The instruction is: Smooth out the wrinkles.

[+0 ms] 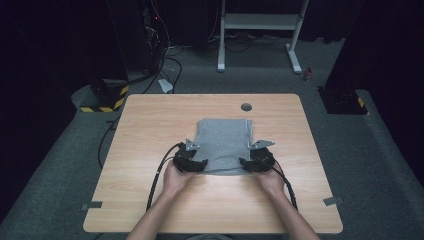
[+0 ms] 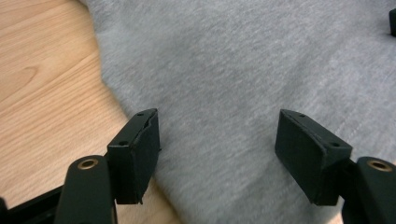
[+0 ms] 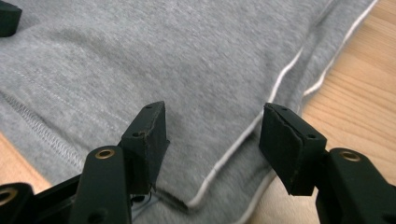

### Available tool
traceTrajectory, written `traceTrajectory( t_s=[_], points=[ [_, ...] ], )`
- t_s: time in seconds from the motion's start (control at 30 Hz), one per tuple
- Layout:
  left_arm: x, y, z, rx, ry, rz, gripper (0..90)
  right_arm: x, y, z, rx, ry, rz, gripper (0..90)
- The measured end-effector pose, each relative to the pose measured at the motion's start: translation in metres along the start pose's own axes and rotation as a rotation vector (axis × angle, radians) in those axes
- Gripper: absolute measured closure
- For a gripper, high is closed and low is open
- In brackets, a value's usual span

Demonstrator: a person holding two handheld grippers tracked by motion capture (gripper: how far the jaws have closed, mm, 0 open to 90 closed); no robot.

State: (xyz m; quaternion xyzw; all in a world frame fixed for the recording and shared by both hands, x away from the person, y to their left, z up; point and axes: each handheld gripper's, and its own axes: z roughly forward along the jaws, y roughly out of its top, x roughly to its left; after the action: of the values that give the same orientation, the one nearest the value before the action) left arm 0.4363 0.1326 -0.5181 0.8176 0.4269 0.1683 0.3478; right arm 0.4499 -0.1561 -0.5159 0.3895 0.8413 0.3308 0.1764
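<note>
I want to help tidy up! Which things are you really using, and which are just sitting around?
Being used:
grey folded cloth
left gripper, jaws open at the cloth's near left corner
right gripper, jaws open at its near right corner
wooden table

Just sitting around:
white metal stand
striped black-and-yellow base

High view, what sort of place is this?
Likely a lab or recording studio: a light wooden table on grey carpet, dark curtained surroundings, a white metal stand, and yellow-black hazard-striped bases.
</note>
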Motion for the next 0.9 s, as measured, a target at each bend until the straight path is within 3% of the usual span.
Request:
traceTrajectory(
  t_s=[0.17, 0.33, 0.7, 0.9],
  points=[
    [0.003, -0.002, -0.010, -0.029, -0.004, -0.014, 29.8, 0.000, -0.001, -0.009, -0.008, 0.003, -0.005, 42.0],
    [0.004, -0.004, -0.019, -0.049, -0.004, -0.025, 29.8, -0.002, -0.001, -0.022, -0.046, 0.017, 0.036, 42.9],
    [0.011, -0.008, -0.034, -0.110, -0.018, -0.072, 29.8, -0.009, -0.006, -0.040, -0.088, 0.016, 0.072, 44.3],
    [0.011, -0.008, -0.045, -0.139, -0.005, -0.061, 29.8, -0.012, -0.006, -0.051, -0.124, 0.020, 0.093, 44.0]
  ],
)
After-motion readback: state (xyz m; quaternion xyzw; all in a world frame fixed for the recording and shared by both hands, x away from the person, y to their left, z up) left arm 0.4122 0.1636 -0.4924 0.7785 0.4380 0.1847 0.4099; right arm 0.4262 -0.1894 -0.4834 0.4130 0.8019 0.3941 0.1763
